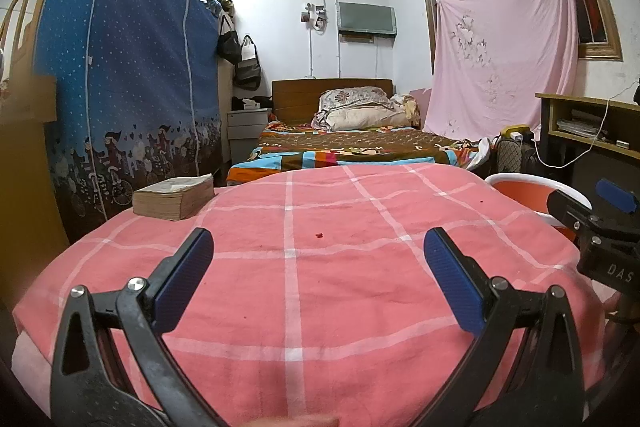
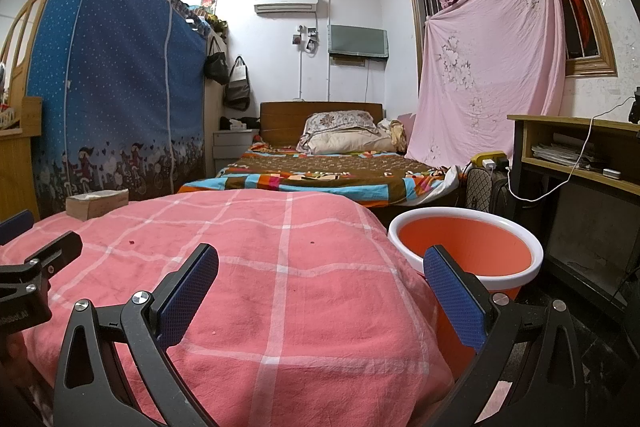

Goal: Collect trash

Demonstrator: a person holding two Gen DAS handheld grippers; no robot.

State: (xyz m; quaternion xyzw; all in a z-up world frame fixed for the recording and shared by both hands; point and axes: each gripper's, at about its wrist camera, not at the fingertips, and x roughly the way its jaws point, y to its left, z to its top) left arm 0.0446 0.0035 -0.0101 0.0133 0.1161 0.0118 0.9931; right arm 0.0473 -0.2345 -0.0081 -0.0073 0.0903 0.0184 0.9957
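Note:
A table covered with a pink checked cloth fills the front of both views. A tiny red scrap lies on the cloth ahead of my left gripper, which is open and empty above the cloth. Small red specks also show in the right wrist view. My right gripper is open and empty over the cloth's right side. An orange bucket with a white rim stands just right of the table, its inside bare; its rim shows in the left wrist view.
A thick worn book lies at the table's far left corner. Beyond are a bed, a blue fabric wardrobe, a desk at right and a bag with a charger cable.

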